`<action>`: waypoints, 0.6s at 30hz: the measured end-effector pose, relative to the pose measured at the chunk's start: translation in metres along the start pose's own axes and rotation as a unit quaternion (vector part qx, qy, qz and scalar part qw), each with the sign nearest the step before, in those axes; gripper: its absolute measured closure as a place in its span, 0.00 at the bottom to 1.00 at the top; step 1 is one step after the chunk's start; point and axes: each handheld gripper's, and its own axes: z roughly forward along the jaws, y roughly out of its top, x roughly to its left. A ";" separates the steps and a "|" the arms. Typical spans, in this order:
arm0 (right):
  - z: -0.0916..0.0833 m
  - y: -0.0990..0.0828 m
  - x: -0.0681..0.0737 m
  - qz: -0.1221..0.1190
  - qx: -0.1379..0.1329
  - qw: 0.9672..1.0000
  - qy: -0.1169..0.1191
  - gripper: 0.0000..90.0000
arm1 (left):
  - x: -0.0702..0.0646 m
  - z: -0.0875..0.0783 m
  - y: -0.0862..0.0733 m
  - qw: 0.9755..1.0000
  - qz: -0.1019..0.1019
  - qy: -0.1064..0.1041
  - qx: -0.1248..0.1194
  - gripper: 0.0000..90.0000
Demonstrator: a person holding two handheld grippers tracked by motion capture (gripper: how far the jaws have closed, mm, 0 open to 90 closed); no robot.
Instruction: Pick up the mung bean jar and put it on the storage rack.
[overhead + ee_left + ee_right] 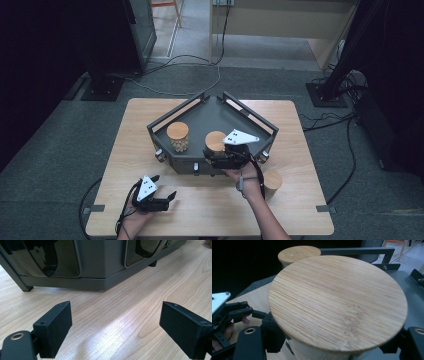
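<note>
High view: the right gripper (216,159) reaches over the front wall of the dark tray (200,117), its jaws set on either side of a bamboo-lidded jar (215,141) that stands in the tray at about 5 o'clock from the tray's centre. A second jar (178,136), with pale contents showing through the glass, stands at about 9 o'clock from the first, and a third jar (272,183) waits on the table (295,130) outside the tray, at 4 o'clock from the gripper. I judge the step in hand to be placing or gripping this middle jar — the next move calls for a steady, upright hold so the jar clears, or settles behind, the tray wall without tipping.

The right gripper view brings what the high one cannot: the lid (338,301) up close, and the jaws pressed to the jar's sides beneath it, with the second jar's lid behind at 11 o'clock.

The left gripper (161,199) rests low on the table at 7 o'clock from the tray; the left gripper view shows its jaws wide apart and holding nothing — bare wood between them, the tray's glossy front panels ahead.
</note>
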 end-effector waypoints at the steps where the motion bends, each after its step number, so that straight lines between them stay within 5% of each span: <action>1: 0.001 0.001 0.000 0.000 0.000 1.000 0.000 0.28 | 0.000 0.000 0.000 1.000 0.000 0.000 0.000 0.12; 18: 0.015 0.011 0.000 -0.003 -0.001 1.000 -0.019 0.28 | 0.001 0.000 0.000 1.000 0.000 -0.002 0.000 0.12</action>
